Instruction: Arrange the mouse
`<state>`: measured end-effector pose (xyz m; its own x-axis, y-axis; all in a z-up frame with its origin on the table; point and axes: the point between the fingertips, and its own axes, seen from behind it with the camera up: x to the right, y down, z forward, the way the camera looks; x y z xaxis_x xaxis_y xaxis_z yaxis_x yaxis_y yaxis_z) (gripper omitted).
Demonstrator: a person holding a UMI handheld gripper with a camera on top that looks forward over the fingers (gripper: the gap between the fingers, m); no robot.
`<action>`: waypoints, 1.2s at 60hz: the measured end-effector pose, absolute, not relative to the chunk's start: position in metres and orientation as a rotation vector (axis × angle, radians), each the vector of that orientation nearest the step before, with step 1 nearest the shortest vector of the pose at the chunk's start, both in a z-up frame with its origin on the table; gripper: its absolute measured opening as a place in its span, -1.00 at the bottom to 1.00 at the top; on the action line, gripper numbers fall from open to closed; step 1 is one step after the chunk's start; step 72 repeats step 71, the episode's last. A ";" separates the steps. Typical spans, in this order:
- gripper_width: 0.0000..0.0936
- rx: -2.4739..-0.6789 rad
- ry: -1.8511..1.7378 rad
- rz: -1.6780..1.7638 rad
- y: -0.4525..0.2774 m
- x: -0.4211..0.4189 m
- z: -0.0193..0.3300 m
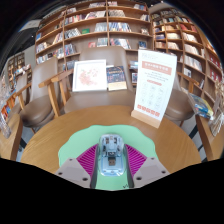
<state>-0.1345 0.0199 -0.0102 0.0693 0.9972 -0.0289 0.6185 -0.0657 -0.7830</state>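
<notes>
A pale blue, see-through mouse point(111, 155) sits lengthwise between my gripper's point(111, 162) two fingers. The magenta pads point(88, 158) press against its left and right sides with no visible gap, so the gripper is shut on it. A mint green surface point(72, 148) shows around the fingers and the mouse, over a round wooden table point(50, 135). I cannot tell whether the mouse rests on the table or is held above it. The rear of the mouse is hidden.
A white and red sign stand point(155, 86) is on the table's far right. Books stand propped at the far side: a pale one point(89, 74) and a dark one point(116, 76). Wooden chairs point(55, 90) and bookshelves point(100, 25) lie beyond.
</notes>
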 end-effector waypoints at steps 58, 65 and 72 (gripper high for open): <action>0.82 -1.635 -1.467 0.796 0.044 0.211 0.139; 0.83 -1.629 -1.480 0.796 0.042 0.224 0.135; 0.83 -1.624 -1.486 0.805 0.038 0.229 0.135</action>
